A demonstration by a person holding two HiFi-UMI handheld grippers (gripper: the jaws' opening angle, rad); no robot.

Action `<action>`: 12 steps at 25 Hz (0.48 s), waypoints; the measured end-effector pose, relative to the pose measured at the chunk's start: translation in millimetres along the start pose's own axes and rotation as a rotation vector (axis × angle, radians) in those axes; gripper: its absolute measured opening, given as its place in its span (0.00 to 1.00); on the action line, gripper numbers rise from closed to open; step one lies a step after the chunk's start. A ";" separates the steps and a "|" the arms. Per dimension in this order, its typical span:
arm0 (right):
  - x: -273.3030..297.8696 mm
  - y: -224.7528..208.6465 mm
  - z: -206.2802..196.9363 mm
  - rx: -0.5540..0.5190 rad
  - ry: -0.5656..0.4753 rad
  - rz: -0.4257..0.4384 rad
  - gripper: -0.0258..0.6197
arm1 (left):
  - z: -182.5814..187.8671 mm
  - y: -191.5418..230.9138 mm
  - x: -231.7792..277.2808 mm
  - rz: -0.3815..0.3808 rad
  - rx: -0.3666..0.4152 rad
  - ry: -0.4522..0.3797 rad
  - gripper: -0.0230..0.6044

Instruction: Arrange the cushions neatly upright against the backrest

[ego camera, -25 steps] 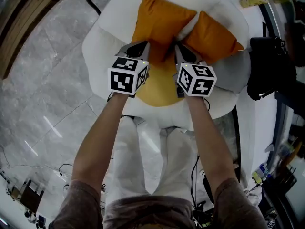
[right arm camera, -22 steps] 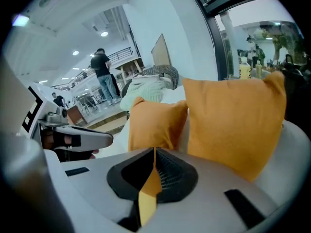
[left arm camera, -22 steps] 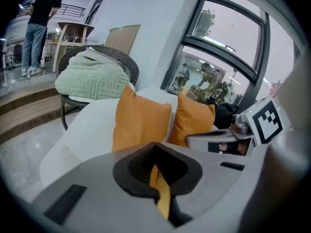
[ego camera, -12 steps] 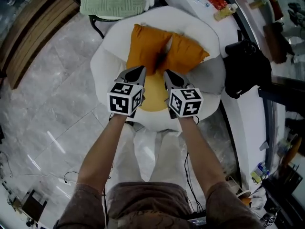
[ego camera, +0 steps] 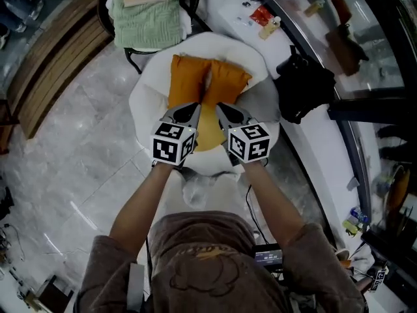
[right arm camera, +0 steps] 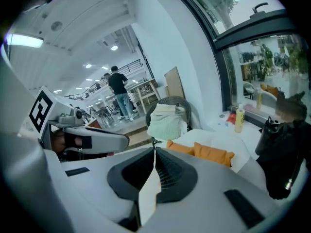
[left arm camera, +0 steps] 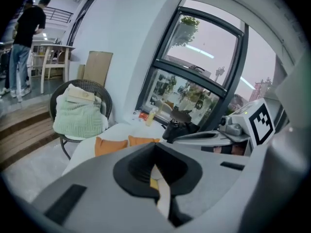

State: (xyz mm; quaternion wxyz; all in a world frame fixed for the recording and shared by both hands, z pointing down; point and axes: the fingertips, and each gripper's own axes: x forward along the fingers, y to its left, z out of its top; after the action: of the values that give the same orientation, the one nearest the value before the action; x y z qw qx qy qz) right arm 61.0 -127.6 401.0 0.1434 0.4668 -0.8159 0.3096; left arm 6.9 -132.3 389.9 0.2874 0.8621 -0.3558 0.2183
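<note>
You've got two orange cushions, the left cushion and the right cushion, plus one yellower seat pad (half covered from above), all on one white armchair. Beyond it stands one dark chair carrying one green blanket, and one black bag sits beside.

A left cushion and a right cushion stand side by side against the armchair's backrest. A third cushion lies on the seat before them.
</note>
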 end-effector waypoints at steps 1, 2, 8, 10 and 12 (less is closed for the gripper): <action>-8.6 8.0 5.7 -0.009 -0.008 0.009 0.08 | 7.5 -7.6 -7.2 -0.009 0.011 -0.004 0.04; -16.7 16.2 11.1 -0.022 -0.014 0.018 0.08 | 14.9 -14.4 -14.4 -0.019 0.021 -0.009 0.04; -58.8 60.3 44.4 -0.120 -0.058 0.057 0.08 | 51.5 -54.3 -58.3 -0.090 0.131 -0.038 0.04; -74.7 74.8 56.1 -0.145 -0.085 0.074 0.08 | 59.8 -68.3 -75.8 -0.116 0.164 -0.051 0.04; -92.8 88.5 65.6 -0.172 -0.108 0.093 0.08 | 67.7 -82.3 -93.8 -0.139 0.188 -0.071 0.04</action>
State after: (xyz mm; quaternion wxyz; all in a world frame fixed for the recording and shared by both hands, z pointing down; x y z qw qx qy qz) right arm 37.9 -74.1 269.3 0.1244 0.4302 -0.8669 0.2191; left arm 18.2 -82.7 257.3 0.2067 0.9150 -0.2832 0.1994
